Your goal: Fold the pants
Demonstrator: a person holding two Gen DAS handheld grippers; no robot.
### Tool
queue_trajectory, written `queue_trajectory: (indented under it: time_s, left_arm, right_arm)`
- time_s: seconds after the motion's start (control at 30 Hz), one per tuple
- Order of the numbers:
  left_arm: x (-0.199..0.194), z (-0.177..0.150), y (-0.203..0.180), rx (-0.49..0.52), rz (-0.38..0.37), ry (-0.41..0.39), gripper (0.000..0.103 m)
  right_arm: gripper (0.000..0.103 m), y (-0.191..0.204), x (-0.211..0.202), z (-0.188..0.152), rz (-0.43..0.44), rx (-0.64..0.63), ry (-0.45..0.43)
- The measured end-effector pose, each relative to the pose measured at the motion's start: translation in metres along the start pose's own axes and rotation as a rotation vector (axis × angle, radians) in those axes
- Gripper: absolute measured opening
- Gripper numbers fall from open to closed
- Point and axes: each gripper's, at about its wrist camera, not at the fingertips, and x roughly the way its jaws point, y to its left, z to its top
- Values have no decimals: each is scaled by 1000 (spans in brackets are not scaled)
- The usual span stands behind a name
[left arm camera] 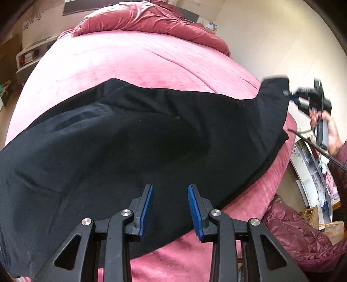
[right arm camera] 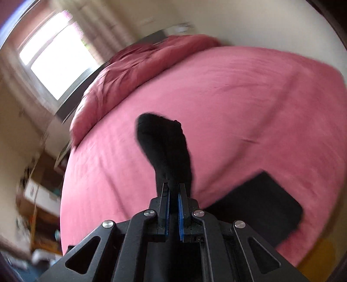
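Observation:
Black pants [left arm camera: 134, 138] lie spread across the near part of a pink bed [left arm camera: 134, 60]. My left gripper [left arm camera: 170, 191] is open, its blue pads just above the pants' near edge and holding nothing. My right gripper [left arm camera: 287, 93] shows at the right of the left wrist view, lifting the pants' far right end off the bed. In the right wrist view my right gripper [right arm camera: 173, 188] is shut on a bunch of the black pants [right arm camera: 167, 147], which sticks up past the fingertips. Another part of the pants [right arm camera: 258, 201] lies on the bed at lower right.
A crumpled dark pink duvet [left arm camera: 147, 19] lies at the head of the bed. A bedside unit [left arm camera: 30, 56] stands to the left. A maroon padded jacket [left arm camera: 303, 236] and shelves with clutter [left arm camera: 312, 169] are at the right. A window [right arm camera: 56, 56] is on the left.

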Motion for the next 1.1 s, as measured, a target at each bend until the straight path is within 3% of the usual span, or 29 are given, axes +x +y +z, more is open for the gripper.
queue_trajectory:
  time_s: [0.17,0.3,0.5,0.67,0.77,0.83,0.9,1.1]
  left_arm:
    - [5,1,-12,35,9,28,33]
    - [9,4,-19,59,15,45,33]
    - [13,8,-30,79,11,50,33]
    - [16,4,-28,71,6,71,33]
    - [13,1,-27,85,9,61,37]
    - [13,-3,-29,116,27,58,42]
    - [15,-7,-30,140,29,62,45]
    - [22,-23,-45,235,-7,76,50]
  right_arm:
    - [6,-95,12,-26,-30,224,43]
    - [6,-136,36,-43,-67,313,76]
    - [6,-141,11,-51,2,311,0]
    - [6,-165,34,-60,-84,365,102]
    - [7,-162,32,-64,-81,368,80]
    - [17,-160,26,-68,-72,365,88]
    - [17,-151,13,-73,-69,327,93]
    - [17,-113,-5,-109,85,272,186]
